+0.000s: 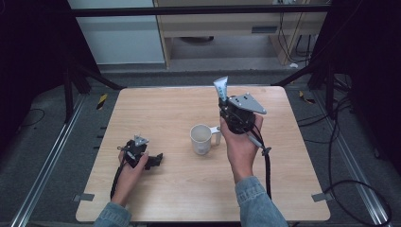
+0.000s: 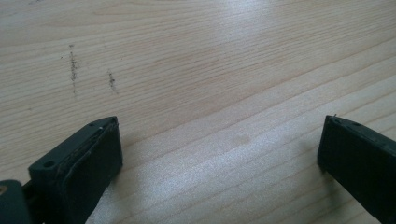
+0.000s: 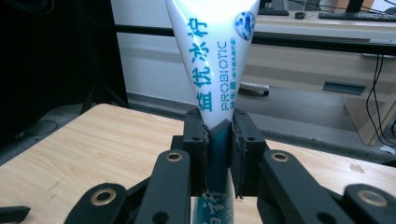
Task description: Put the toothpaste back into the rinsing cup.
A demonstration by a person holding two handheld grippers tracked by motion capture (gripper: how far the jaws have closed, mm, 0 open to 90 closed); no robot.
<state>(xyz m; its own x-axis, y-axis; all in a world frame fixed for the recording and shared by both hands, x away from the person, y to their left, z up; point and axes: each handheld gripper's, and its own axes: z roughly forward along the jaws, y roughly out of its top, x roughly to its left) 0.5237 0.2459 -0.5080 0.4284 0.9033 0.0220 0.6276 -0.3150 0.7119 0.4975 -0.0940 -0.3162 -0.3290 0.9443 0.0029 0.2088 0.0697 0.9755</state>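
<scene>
A white toothpaste tube with teal print stands upright, its flat crimped end up, clamped between the jaws of my right gripper. In the high view the tube sticks up above the right gripper, which is held over the table just right of a white mug. My left gripper rests low over the table's front left, its black fingers wide apart above bare wood with nothing between them.
The mug stands upright near the middle of the wooden table, its handle turned toward the right hand. Black frame legs and cables lie on the floor around the table. A wooden cabinet stands behind it.
</scene>
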